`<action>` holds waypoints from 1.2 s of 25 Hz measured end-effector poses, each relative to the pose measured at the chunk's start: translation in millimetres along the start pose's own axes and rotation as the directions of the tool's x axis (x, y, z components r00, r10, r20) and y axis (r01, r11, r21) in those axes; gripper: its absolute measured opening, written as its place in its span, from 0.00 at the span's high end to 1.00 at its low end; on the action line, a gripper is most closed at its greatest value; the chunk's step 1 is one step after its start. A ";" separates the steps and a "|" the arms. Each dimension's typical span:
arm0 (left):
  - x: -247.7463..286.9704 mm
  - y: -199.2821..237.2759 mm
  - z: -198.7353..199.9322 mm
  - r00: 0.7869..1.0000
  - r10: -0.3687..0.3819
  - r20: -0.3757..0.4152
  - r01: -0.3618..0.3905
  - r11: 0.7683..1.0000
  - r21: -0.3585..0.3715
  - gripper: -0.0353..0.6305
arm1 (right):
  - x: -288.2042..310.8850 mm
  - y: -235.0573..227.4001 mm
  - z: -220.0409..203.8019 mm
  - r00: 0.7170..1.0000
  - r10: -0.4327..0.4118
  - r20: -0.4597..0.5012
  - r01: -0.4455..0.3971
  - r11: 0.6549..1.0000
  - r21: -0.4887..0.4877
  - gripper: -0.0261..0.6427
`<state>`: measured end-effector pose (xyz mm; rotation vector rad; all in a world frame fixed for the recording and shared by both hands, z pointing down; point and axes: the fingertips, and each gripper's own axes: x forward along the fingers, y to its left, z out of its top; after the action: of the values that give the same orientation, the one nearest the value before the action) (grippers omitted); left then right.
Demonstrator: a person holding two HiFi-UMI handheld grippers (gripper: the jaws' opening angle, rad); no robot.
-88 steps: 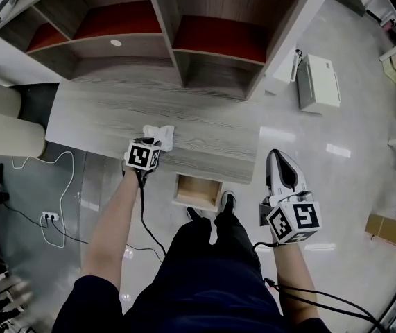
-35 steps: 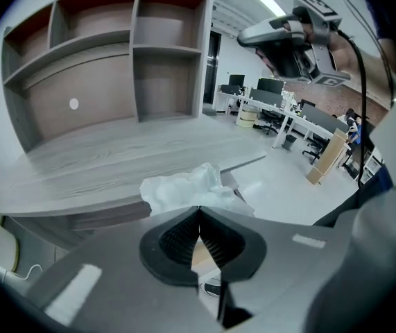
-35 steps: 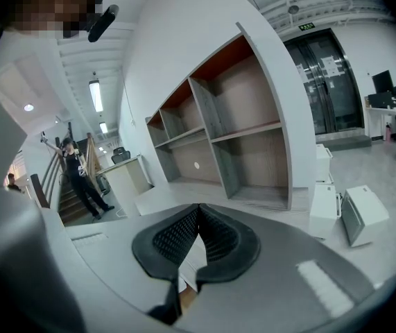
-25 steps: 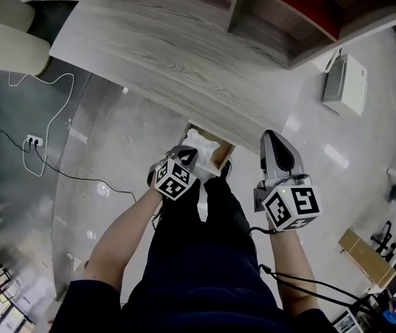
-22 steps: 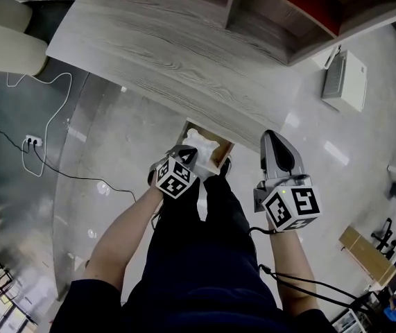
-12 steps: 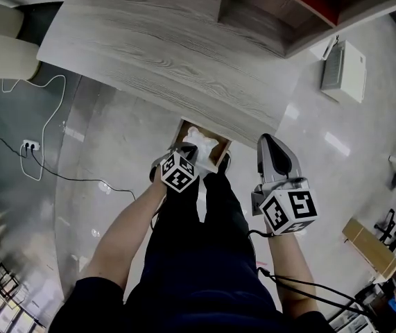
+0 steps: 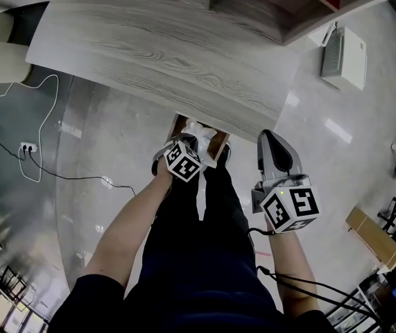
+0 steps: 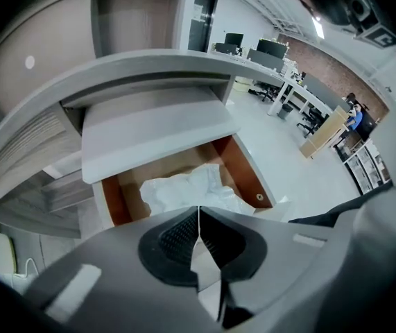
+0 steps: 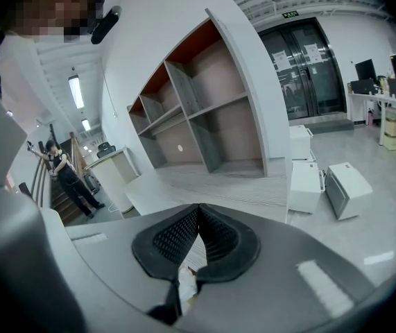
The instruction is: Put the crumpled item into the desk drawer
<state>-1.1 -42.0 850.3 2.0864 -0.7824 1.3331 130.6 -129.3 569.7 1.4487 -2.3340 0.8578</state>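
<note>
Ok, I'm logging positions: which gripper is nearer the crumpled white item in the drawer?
Left. The left gripper hangs right by the crumpled item; the right gripper is off to its right.

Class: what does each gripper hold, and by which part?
Nothing: the left gripper and right gripper are shut and empty; the crumpled item lies in the drawer.

White crumpled item [image 8: 184, 189], brown drawer [image 8: 245, 164]
</note>
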 end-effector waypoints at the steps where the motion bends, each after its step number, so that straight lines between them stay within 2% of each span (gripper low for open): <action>1: 1.6 0.0 0.9 1.000 0.000 0.000 0.000 1.000 0.001 0.94 | 0.6 -0.7 -0.9 1.000 0.000 0.000 0.000 1.000 0.002 0.95; 10: -16.2 4.4 15.5 0.998 0.023 0.065 -0.022 1.000 -0.008 0.93 | 1.4 3.3 9.6 1.000 0.011 0.018 -0.011 1.000 -0.006 0.95; 14: -45.5 24.7 19.3 0.989 0.077 0.130 -0.064 0.993 -0.095 0.93 | -0.6 10.6 22.5 0.999 0.025 0.038 -0.024 1.000 -0.016 0.95; 17: -74.0 49.8 32.8 0.971 0.116 0.208 -0.079 0.981 -0.176 0.93 | -1.4 15.8 39.0 0.997 0.043 0.067 -0.040 0.998 -0.043 0.95; 20: -112.9 75.4 50.6 0.939 0.190 0.286 -0.127 0.966 -0.225 0.93 | -6.8 17.0 56.2 0.994 0.047 0.095 -0.041 0.997 -0.064 0.95; 23: -155.5 95.6 73.0 0.893 0.260 0.367 -0.166 0.949 -0.267 0.93 | -12.8 16.7 75.6 0.991 0.046 0.129 -0.036 0.996 -0.081 0.95; 27: -212.6 112.1 105.6 0.815 0.324 0.481 -0.169 0.926 -0.337 0.93 | -18.7 24.6 102.8 0.982 0.057 0.179 -0.034 0.991 -0.130 0.95; 30: -259.0 115.4 129.9 0.744 0.361 0.563 -0.153 0.911 -0.383 0.93 | -22.9 34.2 119.4 0.975 0.076 0.209 -0.044 0.987 -0.153 0.95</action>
<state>-93.3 -165.2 579.1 2.2080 -1.5108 0.5343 121.1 -173.9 451.9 1.4800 -2.5484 0.5519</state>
